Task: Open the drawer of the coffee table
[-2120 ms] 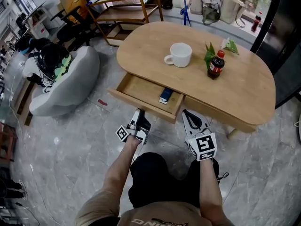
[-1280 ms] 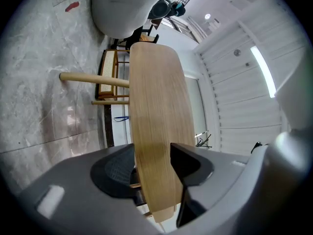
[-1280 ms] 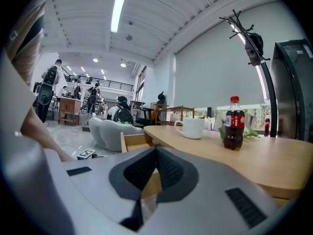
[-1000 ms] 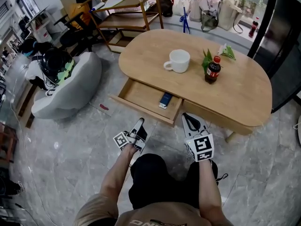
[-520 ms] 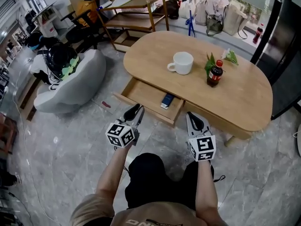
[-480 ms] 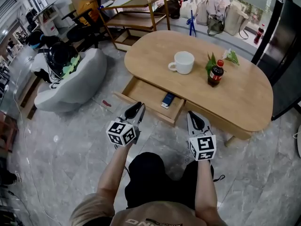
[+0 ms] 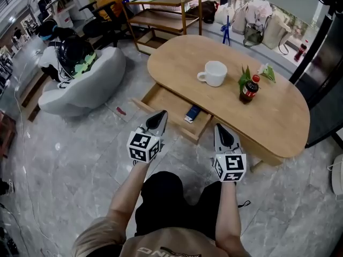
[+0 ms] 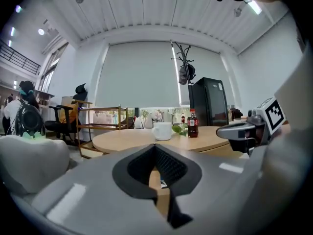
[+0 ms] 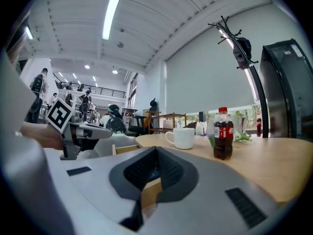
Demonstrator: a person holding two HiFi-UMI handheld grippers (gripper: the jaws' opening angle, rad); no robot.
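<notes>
Wooden and rigid, the drawer (image 7: 169, 105) stands pulled well out of the coffee table (image 7: 278, 111), just ahead of the left gripper (image 7: 159, 118) and right gripper (image 7: 221, 133) — both closed, empty, not touching it — and likely slides lightly, best pinched at its front panel's top edge.

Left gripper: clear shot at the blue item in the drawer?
Probably yes. The drawer stands open, the blue item lies uncovered inside, and nothing sits between it and the left gripper. Its jaws are shut, so they would have to open first.
</notes>
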